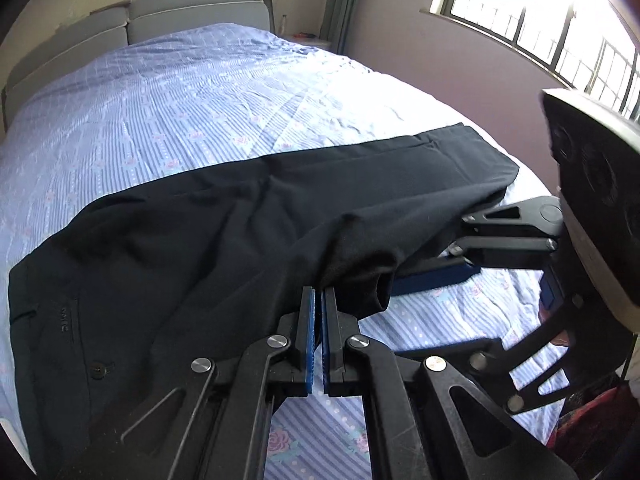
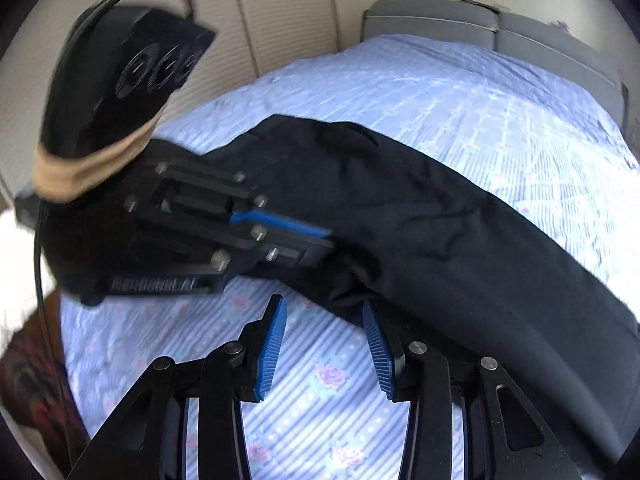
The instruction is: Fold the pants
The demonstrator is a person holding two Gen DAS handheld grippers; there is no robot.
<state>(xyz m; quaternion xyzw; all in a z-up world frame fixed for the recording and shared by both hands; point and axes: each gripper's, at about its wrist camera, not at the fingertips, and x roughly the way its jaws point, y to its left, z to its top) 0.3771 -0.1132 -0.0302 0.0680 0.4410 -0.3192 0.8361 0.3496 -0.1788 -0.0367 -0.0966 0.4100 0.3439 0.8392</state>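
Note:
Black pants [image 1: 224, 220] lie across the blue striped bed sheet [image 1: 160, 112], waistband and button at the left, legs running right. My left gripper [image 1: 319, 292] is shut, its blue pads pinching a raised fold at the pants' near edge. My right gripper [image 2: 324, 312] is open, pads apart over the sheet at the pants' near edge [image 2: 440, 240]. It shows in the left wrist view [image 1: 460, 256], reaching in under the lifted cloth. The left gripper shows in the right wrist view [image 2: 320, 236], shut on the cloth.
A grey headboard [image 1: 192, 8] stands at the bed's far end. A barred window [image 1: 540, 28] and a curtain are at the right. A white bedside table [image 1: 312, 42] sits by the curtain. A red patterned thing [image 2: 28, 392] lies off the bed's near corner.

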